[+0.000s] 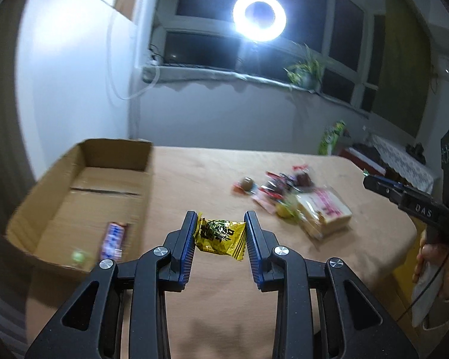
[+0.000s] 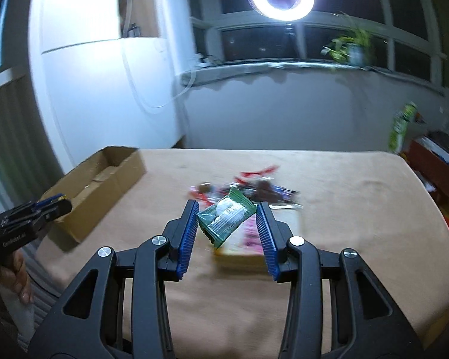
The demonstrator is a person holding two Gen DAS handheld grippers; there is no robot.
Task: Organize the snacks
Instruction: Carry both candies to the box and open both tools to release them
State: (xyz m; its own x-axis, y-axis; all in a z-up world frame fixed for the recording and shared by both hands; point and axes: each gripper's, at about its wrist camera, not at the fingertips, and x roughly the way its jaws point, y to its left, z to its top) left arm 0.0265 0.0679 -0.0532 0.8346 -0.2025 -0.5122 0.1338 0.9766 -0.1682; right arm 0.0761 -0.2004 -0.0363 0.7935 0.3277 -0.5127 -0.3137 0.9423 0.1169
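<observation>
Cardboard box (image 1: 83, 197) holds two snacks; left tool (image 1: 221, 233) grips a gold packet (image 1: 220, 234), right tool (image 2: 229, 220) a green packet (image 2: 227, 215); pile (image 1: 287, 197) right of the box remains.

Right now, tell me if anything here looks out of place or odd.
Nothing looks damaged or spilled. Most snacks lie in a loose heap on the table, outside the cardboard box. The left gripper holds a gold packet; the right gripper holds a green packet.
</observation>
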